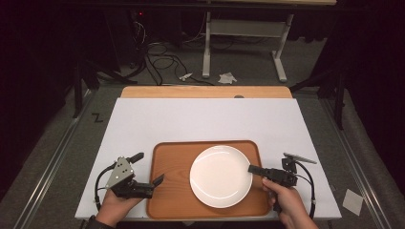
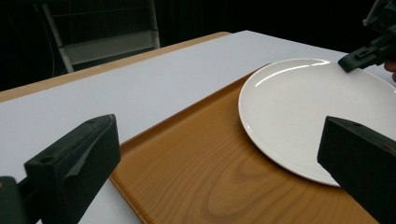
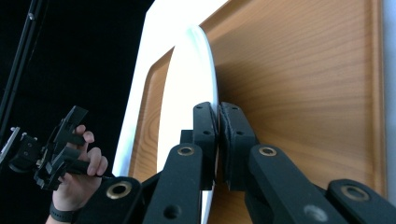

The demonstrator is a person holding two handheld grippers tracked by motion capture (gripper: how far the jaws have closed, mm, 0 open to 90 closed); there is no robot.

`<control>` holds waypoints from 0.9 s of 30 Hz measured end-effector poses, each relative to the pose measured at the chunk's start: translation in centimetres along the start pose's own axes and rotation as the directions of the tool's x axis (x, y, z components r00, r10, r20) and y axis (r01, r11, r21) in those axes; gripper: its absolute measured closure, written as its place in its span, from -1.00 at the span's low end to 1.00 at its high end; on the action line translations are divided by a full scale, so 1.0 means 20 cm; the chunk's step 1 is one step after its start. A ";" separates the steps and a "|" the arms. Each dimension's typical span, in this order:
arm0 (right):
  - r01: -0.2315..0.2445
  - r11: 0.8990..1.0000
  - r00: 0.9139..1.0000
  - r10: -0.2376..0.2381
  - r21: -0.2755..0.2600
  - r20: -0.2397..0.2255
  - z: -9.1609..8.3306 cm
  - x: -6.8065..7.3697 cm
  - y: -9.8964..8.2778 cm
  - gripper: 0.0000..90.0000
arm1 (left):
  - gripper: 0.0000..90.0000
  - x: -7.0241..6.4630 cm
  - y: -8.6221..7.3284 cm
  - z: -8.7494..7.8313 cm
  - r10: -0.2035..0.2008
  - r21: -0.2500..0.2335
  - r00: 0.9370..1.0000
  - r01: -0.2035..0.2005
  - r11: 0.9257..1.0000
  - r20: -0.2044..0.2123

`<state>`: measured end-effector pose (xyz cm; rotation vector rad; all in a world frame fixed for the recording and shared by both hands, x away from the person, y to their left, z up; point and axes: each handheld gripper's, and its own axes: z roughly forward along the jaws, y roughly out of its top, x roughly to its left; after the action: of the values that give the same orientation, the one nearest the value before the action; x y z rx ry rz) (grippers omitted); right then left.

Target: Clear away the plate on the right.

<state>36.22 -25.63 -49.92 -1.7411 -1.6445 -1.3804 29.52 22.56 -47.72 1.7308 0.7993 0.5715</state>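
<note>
The right gripper (image 1: 251, 168) is pinching the plate's (image 1: 220, 176) right rim, fingers (image 3: 205, 135) clamped on it. The plate is sitting on the tray (image 1: 169, 176), lower centre. The left gripper (image 1: 148, 170), fingers spread wide, is hovering at the tray's left edge. No writing is showing anywhere.

Glossy white plate (image 1: 220, 176) on a smooth wood-grain tray (image 1: 169, 164); matt white tabletop (image 1: 200, 119).

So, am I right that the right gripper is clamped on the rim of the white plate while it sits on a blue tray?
Not quite: the tray is brown wood, not blue, as the high view shows. The right gripper is indeed clamped on the rim of the white plate.
</note>
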 end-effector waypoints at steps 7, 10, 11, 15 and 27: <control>-0.007 1.000 1.000 0.006 0.011 0.022 0.00 -0.01 0.00 0.96 | -1.00 0.00 0.00 0.00 -0.002 0.006 1.000 0.002 1.000 0.003; -0.006 1.000 0.999 0.004 0.023 0.053 0.01 -0.01 0.00 0.97 | -1.00 0.00 0.00 0.00 0.003 0.009 1.000 -0.003 1.000 0.007; -0.005 1.000 0.998 0.003 0.028 0.068 0.01 -0.01 0.00 0.97 | -1.00 -0.01 0.00 0.00 0.007 0.011 1.000 -0.007 1.000 0.008; -0.007 0.999 0.995 0.002 0.050 0.098 0.02 -0.02 0.00 0.96 | -1.00 -0.01 0.00 0.01 0.011 0.019 1.000 -0.011 1.000 0.013; 0.026 0.994 0.976 -0.048 0.105 0.211 0.07 0.00 -0.01 0.77 | -1.00 -0.02 -0.01 0.01 0.014 0.033 1.000 -0.015 0.999 0.023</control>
<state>36.54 -24.47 -50.71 -1.8604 -1.8339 -1.1358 29.42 22.20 -47.96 1.7720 0.7852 0.5500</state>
